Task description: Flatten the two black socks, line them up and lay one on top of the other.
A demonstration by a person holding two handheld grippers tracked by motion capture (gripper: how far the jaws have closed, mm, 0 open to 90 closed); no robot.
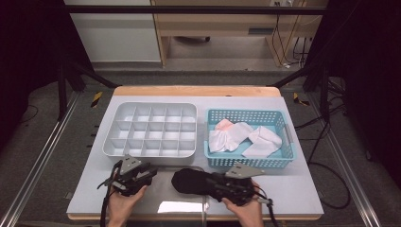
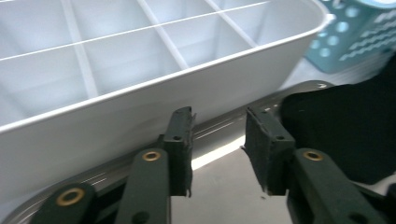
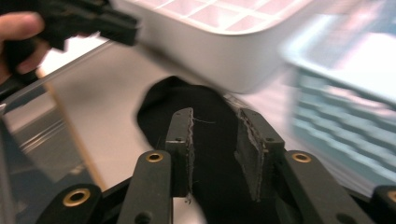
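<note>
A black sock point(image 1: 187, 179) lies bunched on the table near the front edge, just in front of the white compartment tray point(image 1: 150, 158). My right gripper point(image 1: 209, 182) points left at it with its jaws open, straddling the sock's near end point(image 3: 159, 107); the right gripper point(image 3: 215, 128) has black fabric showing in the gap between its pads. My left gripper point(image 1: 149, 173) sits left of the sock, open and holding nothing. In its own view the left gripper point(image 2: 218, 126) faces the tray wall point(image 2: 140, 116), with the sock point(image 2: 345, 130) to its right.
A blue perforated basket point(image 1: 246, 161) stands right of the tray and holds several white and pink socks point(image 1: 236, 135). Tray and basket stand side by side behind the sock. A hand point(image 3: 18, 28) holds the left gripper point(image 3: 116, 25) beyond the sock.
</note>
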